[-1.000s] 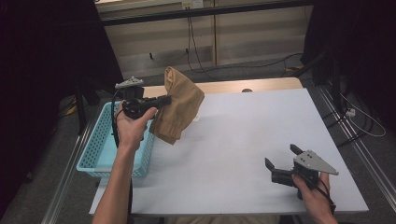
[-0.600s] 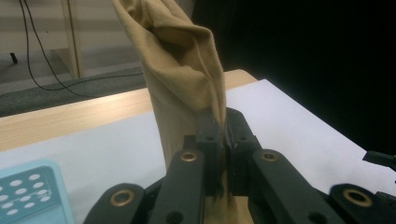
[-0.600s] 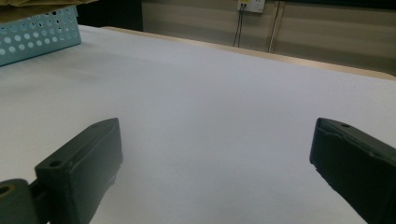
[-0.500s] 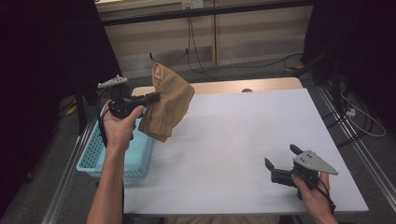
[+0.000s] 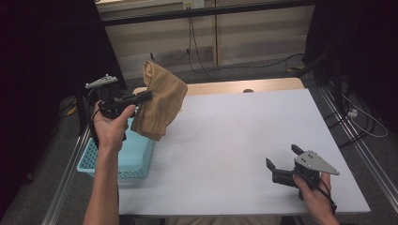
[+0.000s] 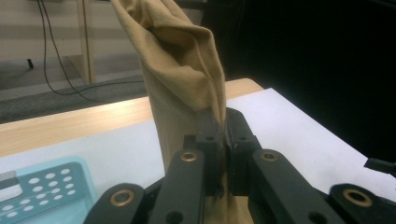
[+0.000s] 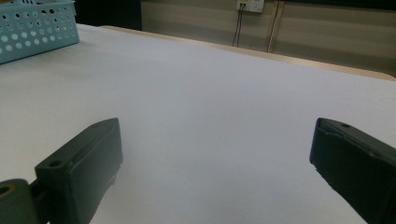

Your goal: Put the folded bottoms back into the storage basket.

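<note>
**A:** High view first: I've got the left gripper (image 5: 146, 95) raised at about ten o'clock of the table (image 5: 234, 140), clamped on a tan cloth garment (image 5: 158, 106) that hangs clear of the surface, its lower hem dangling just past the near corner of the turquoise basket (image 5: 126, 161).

**B:** Why carry it that high?

**A:** My guess is clearance. Lifted like this, the fabric drapes freely, without dragging on the basket rim or the table, and I can see how it falls. The left gripper view shows the jaws pressed together on a folded edge of the garment (image 6: 187, 88), with the rest standing up and away from them. That's a thin pinch, so I'd judge it could slip if swung hard.

**B:** And your other hand?

**A:** The right gripper (image 5: 284, 161) sits low at about five o'clock, well apart from the cloth, jaws spread wide and empty. In the right gripper view I see bare white tabletop (image 7: 210, 116) between them and the basket (image 7: 37, 28) off at eleven o'clock. It looks parked, perhaps ready to take a second corner, but I can't say what for.

**B:** Any labels or writing?

**A:** None I can read. The garment shows no tag or print, the basket is plain perforated plastic, and the grippers carry no markings I can make out.
</note>
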The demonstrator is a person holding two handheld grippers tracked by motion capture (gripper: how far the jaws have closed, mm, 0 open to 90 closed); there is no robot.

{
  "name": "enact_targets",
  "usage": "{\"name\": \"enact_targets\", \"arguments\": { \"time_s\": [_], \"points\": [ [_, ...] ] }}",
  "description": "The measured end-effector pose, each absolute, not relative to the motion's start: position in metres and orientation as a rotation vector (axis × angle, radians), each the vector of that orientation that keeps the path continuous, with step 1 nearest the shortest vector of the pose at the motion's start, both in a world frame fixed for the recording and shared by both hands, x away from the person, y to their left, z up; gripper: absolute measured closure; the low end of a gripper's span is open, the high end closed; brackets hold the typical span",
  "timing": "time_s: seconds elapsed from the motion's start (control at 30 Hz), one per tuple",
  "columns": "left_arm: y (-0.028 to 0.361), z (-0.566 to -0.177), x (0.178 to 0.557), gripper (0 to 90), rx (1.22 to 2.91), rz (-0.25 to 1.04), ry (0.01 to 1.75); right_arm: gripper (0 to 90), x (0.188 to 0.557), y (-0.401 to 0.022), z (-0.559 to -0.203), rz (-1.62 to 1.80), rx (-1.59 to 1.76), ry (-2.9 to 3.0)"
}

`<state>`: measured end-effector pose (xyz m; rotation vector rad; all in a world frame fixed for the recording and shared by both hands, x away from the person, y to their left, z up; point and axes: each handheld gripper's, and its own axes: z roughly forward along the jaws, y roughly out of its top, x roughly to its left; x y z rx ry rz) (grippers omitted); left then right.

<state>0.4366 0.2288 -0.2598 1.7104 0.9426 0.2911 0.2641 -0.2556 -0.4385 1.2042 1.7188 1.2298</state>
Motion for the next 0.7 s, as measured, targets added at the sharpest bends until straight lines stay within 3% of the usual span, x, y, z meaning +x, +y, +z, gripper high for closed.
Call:
{"name": "enact_targets", "arguments": {
  "time_s": [0.7],
  "points": [
    [0.271,-0.254,0.421,86.6,1.671,0.345,0.982,2.2,0.265,-0.255,-0.439,1.229,1.205,1.724]
  ]
}}
